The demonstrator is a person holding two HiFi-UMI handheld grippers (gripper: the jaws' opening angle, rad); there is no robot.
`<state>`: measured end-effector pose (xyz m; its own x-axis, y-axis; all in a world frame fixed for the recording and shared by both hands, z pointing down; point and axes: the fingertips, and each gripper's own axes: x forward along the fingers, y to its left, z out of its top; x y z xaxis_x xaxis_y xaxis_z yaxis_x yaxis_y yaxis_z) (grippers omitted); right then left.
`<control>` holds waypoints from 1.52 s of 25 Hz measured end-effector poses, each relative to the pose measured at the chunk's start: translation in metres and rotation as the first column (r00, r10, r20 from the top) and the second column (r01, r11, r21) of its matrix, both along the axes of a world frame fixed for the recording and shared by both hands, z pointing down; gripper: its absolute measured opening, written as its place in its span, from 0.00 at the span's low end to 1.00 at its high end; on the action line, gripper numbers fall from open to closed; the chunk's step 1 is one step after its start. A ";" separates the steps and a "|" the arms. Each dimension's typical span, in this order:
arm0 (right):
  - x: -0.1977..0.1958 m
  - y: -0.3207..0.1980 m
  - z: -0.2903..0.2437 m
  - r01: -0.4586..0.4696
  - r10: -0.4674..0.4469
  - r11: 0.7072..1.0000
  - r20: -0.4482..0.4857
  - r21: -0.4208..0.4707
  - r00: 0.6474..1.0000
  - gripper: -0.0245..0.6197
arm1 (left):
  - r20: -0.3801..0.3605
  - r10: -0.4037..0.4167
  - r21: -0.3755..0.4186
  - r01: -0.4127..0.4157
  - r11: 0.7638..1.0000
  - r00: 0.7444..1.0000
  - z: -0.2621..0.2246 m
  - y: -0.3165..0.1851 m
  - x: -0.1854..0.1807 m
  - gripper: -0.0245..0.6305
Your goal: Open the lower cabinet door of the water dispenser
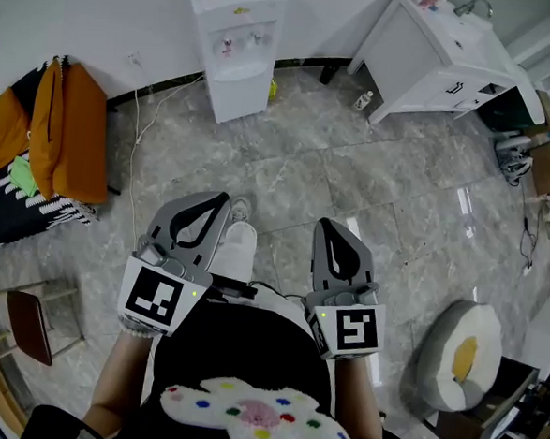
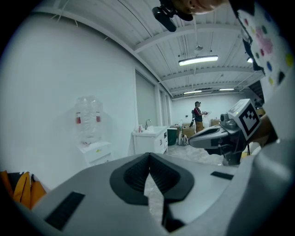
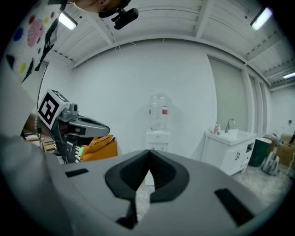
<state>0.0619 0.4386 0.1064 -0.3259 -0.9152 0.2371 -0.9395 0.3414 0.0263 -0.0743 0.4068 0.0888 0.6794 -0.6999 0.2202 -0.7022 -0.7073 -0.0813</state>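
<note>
One broad floor (image 1: 372,174) of grey veined tiles fills most of what we see from the head view. On it, against the white wall (image 1: 101,14), a white sink cabinet (image 1: 436,61) stands at the upper right. To its left is the white water dispenser (image 1: 236,42), well apart from us at the far side of the room. Its lower cabinet door (image 1: 238,97) looks closed, and nothing touches it. At the left an orange cloth (image 1: 70,134) hangs over some furniture. At the lower right lies a round white cushion (image 1: 458,353) with a yellow middle.

We hold the left gripper (image 1: 222,201) and the right gripper (image 1: 326,225) side by side in front of our body, both pointing toward the dispenser. In the left gripper view the dark pads (image 2: 136,177) meet with nothing between them, and the dispenser (image 2: 94,138) shows off to their left. In the right gripper view the pads (image 3: 133,175) are likewise pressed together and empty, and the dispenser (image 3: 158,133) stands straight beyond them. A small bottle (image 1: 363,100) sits on the floor just beside the sink cabinet.
</note>
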 end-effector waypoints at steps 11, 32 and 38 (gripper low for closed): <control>0.019 -0.073 0.013 -0.051 0.050 0.998 -0.020 -0.035 0.999 0.05 | 0.015 0.056 -0.028 -0.056 0.998 0.998 0.015 -0.079 0.018 0.06; 0.020 -0.270 0.000 -0.061 0.059 0.997 -0.033 -0.052 0.998 0.05 | 0.002 0.083 -0.035 -0.083 0.996 0.997 0.010 -0.275 0.024 0.05; 0.013 -0.310 0.000 -0.048 0.049 0.997 0.013 -0.065 0.999 0.05 | 0.001 0.069 -0.036 -0.069 0.997 0.998 0.012 -0.311 0.015 0.05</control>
